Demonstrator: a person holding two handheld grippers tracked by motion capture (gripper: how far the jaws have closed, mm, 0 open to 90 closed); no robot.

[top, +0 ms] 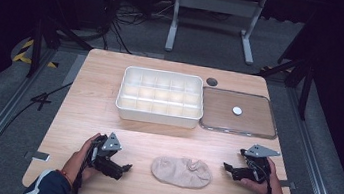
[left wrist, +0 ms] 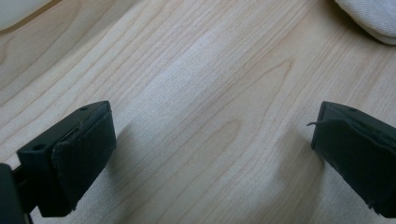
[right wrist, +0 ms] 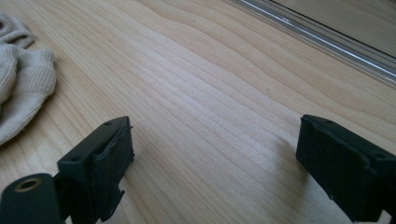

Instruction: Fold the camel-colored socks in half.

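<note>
High view. Left gripper [top: 120, 167]: held low over the table [top: 82, 115] at its near edge, jaws spread, nothing between them, pointing toward the sock [top: 181, 171]. Right gripper [top: 231, 169]: same height on the opposite side, jaws spread and empty, pointing back at the sock. Sock: beige, flat, lying between the two grippers, just beside each; long axis runs from one gripper to the other, across the table. The gap looks about equal on both sides, the left tips perhaps a shade nearer; either hand could take an end. Beyond the sock, farther from both grippers: a white bin [top: 161, 97] with a grid of compartments, all apparently empty, and beside it, on the right gripper's side, a clear lid [top: 238, 113] lying flat with a small white disc on it. A dark round hole sits in the tabletop past the lid.

Left gripper view. Black jaws wide apart over bare wood [left wrist: 196, 107]; a sock [left wrist: 373, 18] edge at the upper right corner, ahead and to one side of the jaws, not touching.

Right gripper view. Jaws wide apart over bare wood [right wrist: 210, 102]; the ribbed sock [right wrist: 23, 88] cuff ahead, off the left jaw, apart from it. The lid [right wrist: 327, 37] rim crosses the upper right.

Surface and room. Pale wood-grain top, smooth, matte. Dark surroundings, grey floor, cables and a white frame behind the table.
</note>
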